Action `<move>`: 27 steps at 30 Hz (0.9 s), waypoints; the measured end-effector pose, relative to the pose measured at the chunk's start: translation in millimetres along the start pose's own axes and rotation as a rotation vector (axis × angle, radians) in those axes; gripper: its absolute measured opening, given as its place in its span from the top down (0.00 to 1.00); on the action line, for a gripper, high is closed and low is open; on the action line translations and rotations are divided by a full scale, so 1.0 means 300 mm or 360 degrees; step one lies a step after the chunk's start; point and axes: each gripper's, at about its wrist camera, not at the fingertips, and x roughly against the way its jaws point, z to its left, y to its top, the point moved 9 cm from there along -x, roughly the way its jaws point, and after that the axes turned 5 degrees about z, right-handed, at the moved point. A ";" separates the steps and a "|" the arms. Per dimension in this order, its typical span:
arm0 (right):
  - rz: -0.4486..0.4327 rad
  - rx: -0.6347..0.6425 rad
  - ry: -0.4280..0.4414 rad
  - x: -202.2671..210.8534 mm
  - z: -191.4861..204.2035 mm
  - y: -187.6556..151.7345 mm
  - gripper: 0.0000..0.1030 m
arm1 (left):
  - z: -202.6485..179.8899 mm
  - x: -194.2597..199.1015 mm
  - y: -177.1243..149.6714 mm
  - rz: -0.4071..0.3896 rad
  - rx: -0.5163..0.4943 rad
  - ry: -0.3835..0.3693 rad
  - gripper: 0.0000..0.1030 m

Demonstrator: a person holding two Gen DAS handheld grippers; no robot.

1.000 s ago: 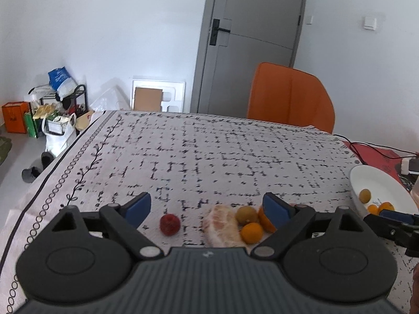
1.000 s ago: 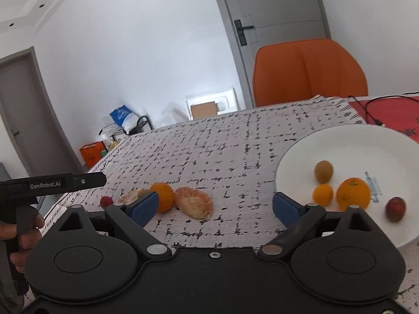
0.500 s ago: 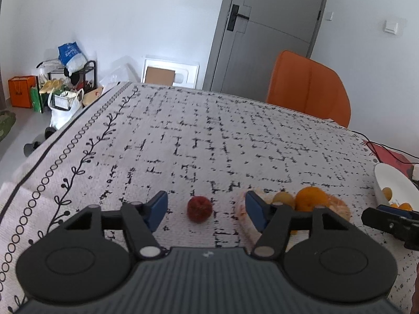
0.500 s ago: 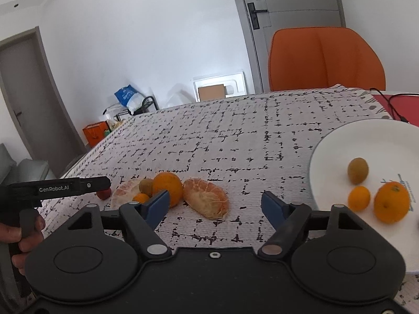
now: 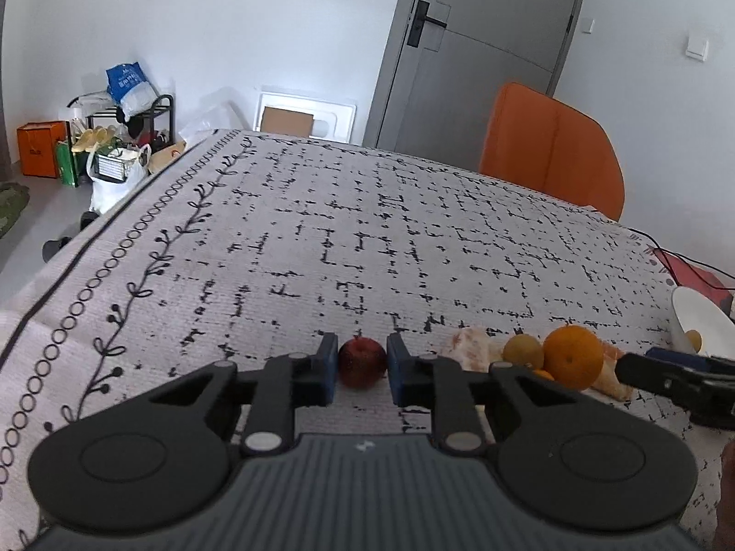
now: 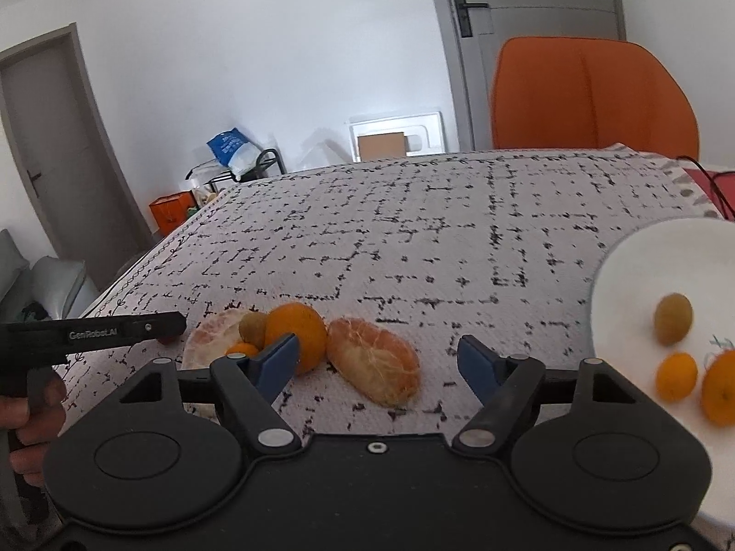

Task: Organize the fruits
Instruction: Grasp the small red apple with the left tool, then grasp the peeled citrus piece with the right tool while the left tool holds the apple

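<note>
The left tool (image 5: pixel 363 369) is pinching a small dark-red fruit (image 5: pixel 362 362) between its two blue pads, the fruit sitting on the patterned cloth of the worktop (image 5: pixel 349 238) at about six o'clock in the left wrist view. At three o'clock from that fruit lies a loose cluster: a peeled citrus piece (image 5: pixel 473 348), a small brownish-green kiwi (image 5: pixel 522 351), and a large orange (image 5: pixel 573 356) touching the kiwi. The right tool (image 6: pixel 379 356) stands spread, its pads pressing on nothing; between and just beyond them, at twelve o'clock, lies a second peeled citrus piece (image 6: pixel 374 358) on the cloth, not touched by either pad. In the right wrist view the large orange sits just behind the tool's left pad, with the kiwi and a tiny orange fruit (image 6: pixel 242 348) at its nine o'clock side, resting against the first peeled piece. At three o'clock a white plate (image 6: pixel 643 266) holds another kiwi (image 6: pixel 673 319), a small orange fruit (image 6: pixel 676 376) and a bigger orange (image 6: pixel 721 395) cut by the frame edge. A person's hand (image 6: pixel 32 418) grips the left tool's handle at nine o'clock. An orange chair (image 6: pixel 592 96) stands beyond the worktop's far edge.
</note>
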 end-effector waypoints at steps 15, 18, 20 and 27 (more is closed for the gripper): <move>-0.0021 0.0072 0.0114 -0.014 0.035 0.032 0.32 | 0.037 0.073 0.002 -0.0039 0.0013 0.0038 0.80; 0.0028 0.0090 0.0160 -0.020 0.051 0.015 0.32 | 0.031 0.090 0.006 -0.0053 0.0010 0.0033 0.80; 0.0033 0.0110 0.0149 -0.011 0.057 0.006 0.32 | 0.024 0.104 0.009 -0.0065 0.0004 0.0030 0.80; 0.0069 0.0104 0.0169 0.026 0.070 -0.035 0.35 | 0.003 0.132 0.007 -0.0084 -0.0020 0.0020 0.80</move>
